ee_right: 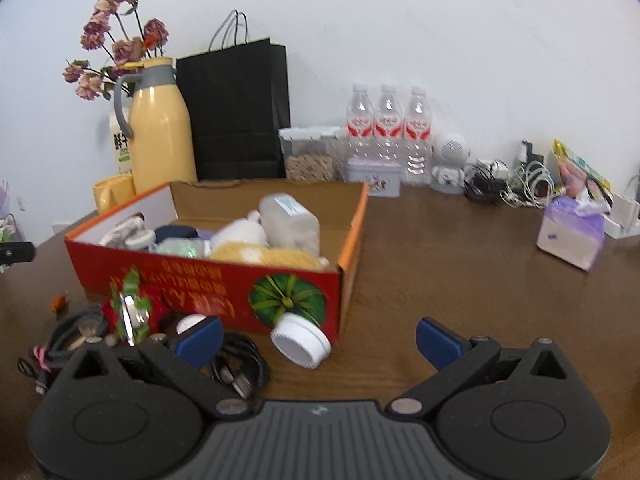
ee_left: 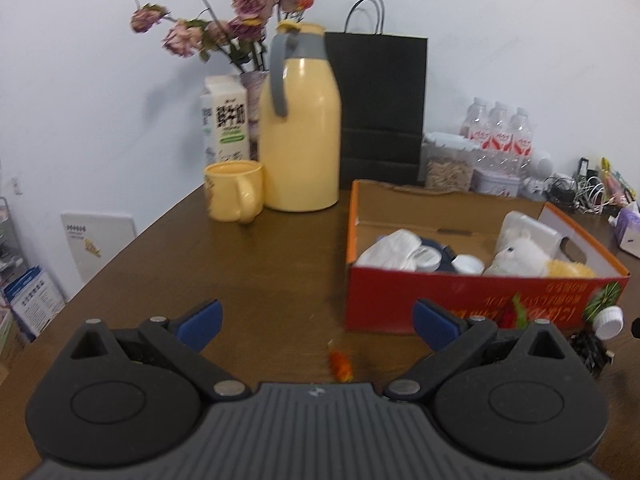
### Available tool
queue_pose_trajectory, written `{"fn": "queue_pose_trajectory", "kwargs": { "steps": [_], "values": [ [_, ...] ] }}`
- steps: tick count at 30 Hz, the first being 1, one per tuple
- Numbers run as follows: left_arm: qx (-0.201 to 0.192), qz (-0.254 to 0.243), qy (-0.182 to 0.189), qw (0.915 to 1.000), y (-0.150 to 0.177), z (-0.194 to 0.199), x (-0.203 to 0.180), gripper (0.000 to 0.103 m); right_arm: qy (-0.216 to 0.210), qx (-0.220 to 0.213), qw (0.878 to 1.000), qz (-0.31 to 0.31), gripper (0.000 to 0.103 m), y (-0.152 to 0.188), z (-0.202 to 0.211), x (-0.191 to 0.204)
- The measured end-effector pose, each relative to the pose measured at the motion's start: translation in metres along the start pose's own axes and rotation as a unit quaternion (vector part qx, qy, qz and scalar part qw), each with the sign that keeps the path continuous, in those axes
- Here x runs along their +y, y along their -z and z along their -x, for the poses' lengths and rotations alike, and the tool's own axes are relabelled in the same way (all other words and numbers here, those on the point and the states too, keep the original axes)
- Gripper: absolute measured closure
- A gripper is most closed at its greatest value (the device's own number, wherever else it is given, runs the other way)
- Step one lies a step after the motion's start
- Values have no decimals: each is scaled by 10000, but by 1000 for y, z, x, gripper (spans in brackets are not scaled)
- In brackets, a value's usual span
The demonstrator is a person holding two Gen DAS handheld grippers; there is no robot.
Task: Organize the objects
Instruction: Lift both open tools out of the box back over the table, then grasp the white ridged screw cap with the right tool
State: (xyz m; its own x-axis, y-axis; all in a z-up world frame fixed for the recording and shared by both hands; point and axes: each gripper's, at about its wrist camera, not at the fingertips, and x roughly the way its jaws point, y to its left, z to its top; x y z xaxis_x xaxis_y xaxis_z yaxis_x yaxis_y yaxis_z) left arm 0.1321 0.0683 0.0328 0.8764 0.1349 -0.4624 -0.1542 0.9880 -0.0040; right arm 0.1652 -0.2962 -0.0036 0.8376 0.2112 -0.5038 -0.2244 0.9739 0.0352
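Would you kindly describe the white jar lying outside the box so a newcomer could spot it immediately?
Find the red cardboard box on the brown table. At its front corner, below the printed green fruit, a white jar lies on its side against the wall. Its ribbed round cap distinguishes it from the black cables and red trinket beside it.

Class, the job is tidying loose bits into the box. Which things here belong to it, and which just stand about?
Job: red box, white cap, black cables, orange scrap.
Standing about: yellow jug, mug, black bag, water bottles, tissue pack.
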Motion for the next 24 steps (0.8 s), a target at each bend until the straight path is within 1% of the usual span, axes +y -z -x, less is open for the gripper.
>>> {"fn": "queue_pose_trajectory", "kwargs": {
  "steps": [4,6,8,10,12,15,16,17,19,21,22,23,24],
  "values": [
    [81,45,-16,10000,8,3,6,0,24,175,9998,-11,1,7,-7,-2],
    [130,56,-18,9999,11,3,7,0,6,193,9998,-3,4,7,-10,-2],
    [168,81,4,9998,13,1,7,0,12,235,9997,-52,11,5,-15,-2],
    [191,107,27,9998,14,0,6,0,11,306,9994,-177,15,2,-22,-4],
    [215,118,74,9997,15,-2,4,0,-35,343,9989,-312,16,-1,-30,-4],
    [258,80,119,9996,17,-5,-1,0,-14,413,9986,-318,17,-3,-41,1],
    [273,75,128,9995,17,-6,-3,0,3,441,9986,-305,23,-4,-45,3],
    [288,75,137,9995,18,-7,-4,0,26,481,9984,-310,32,-5,-49,5],
    [309,82,149,9994,18,-9,-4,0,-19,530,9979,-373,39,-7,-55,5],
    [330,93,150,9993,19,-10,-4,0,-24,536,9978,-397,43,-8,-59,7],
    [339,101,146,9993,19,-10,-4,0,-17,537,9978,-391,50,-8,-60,7],
    [351,111,142,9992,19,-11,-3,0,-27,547,9977,-394,60,-8,-61,7],
    [362,125,141,9992,19,-11,-3,0,-14,562,9976,-404,62,-7,-62,7]
  ]
}}
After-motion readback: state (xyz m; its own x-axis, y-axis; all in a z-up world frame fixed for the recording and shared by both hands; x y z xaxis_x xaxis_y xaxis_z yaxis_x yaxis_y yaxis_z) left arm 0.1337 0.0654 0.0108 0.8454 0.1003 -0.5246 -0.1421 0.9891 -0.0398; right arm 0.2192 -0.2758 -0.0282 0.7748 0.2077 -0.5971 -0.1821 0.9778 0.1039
